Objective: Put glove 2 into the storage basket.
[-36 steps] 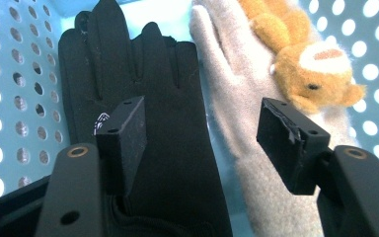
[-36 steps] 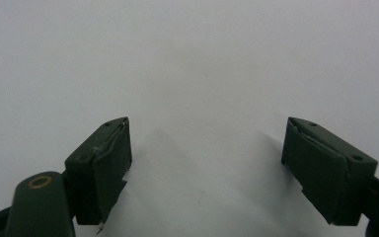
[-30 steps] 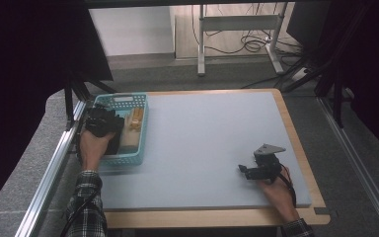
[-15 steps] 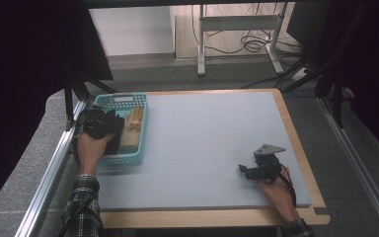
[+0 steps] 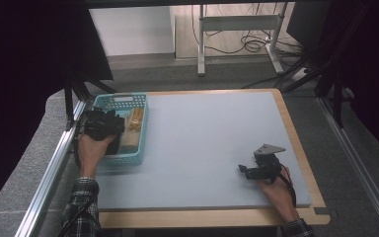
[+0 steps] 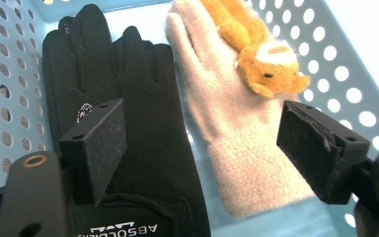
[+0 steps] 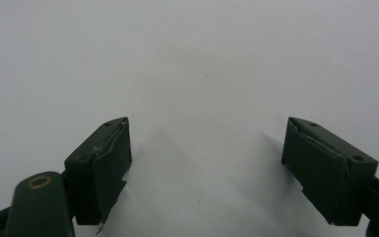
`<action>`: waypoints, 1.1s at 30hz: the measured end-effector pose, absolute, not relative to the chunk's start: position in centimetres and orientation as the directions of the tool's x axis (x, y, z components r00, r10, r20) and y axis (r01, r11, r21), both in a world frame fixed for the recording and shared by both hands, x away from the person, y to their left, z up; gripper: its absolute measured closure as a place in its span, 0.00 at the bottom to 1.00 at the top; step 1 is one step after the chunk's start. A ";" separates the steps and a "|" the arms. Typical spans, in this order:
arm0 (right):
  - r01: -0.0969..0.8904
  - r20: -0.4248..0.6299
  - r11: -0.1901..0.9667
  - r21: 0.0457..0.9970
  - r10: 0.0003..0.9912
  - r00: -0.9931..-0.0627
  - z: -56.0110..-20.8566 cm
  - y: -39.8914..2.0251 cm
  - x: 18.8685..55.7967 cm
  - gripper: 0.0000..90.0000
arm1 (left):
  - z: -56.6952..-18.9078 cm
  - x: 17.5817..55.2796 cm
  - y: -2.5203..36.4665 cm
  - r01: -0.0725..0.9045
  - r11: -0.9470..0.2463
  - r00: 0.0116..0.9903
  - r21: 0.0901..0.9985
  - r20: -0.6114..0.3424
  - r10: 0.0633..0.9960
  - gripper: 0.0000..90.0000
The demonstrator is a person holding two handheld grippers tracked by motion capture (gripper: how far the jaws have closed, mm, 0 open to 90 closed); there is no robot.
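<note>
The left gripper (image 6: 202,148) hangs over the teal basket (image 6: 345,64), jaws just opened wide around nothing — the black glove (image 6: 128,113) and cream fleece glove (image 6: 237,133) lie side by side below, cuffs nearest; the right gripper (image 7: 205,168), also spread empty, rests well apart.

L black two-jaw gripper (image 6: 205,148): jaws wide, just been opening, nothing gripped. R black two-jaw gripper (image 7: 205,168): jaws wide, empty.

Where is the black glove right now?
The black glove lies flat in the blue basket at the table's left, beside a cream glove, just beyond the open left gripper.
</note>
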State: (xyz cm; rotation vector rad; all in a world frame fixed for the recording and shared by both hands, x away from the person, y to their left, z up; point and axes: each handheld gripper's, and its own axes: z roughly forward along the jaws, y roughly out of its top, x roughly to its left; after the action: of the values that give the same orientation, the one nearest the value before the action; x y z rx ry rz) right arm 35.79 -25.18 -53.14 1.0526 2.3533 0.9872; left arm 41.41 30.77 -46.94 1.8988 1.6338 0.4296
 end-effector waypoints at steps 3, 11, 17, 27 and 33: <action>0.494 -0.054 0.473 0.730 0.760 -0.648 -53.1 -25.2 35.8 0.21 | -46.8 41.2 30.7 0.777 -0.071 0.197 0.625 -0.135 0.971 0.19; 0.494 -0.054 0.473 0.730 0.760 -0.648 -53.1 -25.2 35.8 0.21 | -46.4 40.7 30.4 0.773 -0.090 0.220 0.627 -0.133 0.966 0.13; 0.494 -0.055 0.473 0.730 0.760 -0.647 -53.1 -25.2 35.8 0.21 | -46.3 40.1 30.0 0.764 -0.111 0.249 0.636 -0.131 0.960 0.10; 0.494 -0.055 0.473 0.730 0.760 -0.647 -53.1 -25.2 35.8 0.21 | -46.0 39.3 29.4 0.747 -0.135 0.281 0.651 -0.126 0.951 0.06; 0.494 -0.055 0.473 0.729 0.761 -0.647 -53.1 -25.2 35.8 0.21 | -45.7 38.9 29.0 0.735 -0.148 0.300 0.662 -0.122 0.946 0.04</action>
State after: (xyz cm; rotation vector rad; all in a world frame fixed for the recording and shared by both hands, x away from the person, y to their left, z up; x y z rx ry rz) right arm 35.78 -25.17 -53.14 1.0538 2.3521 0.9855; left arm 38.88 29.04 -45.69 1.9424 1.4924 0.4319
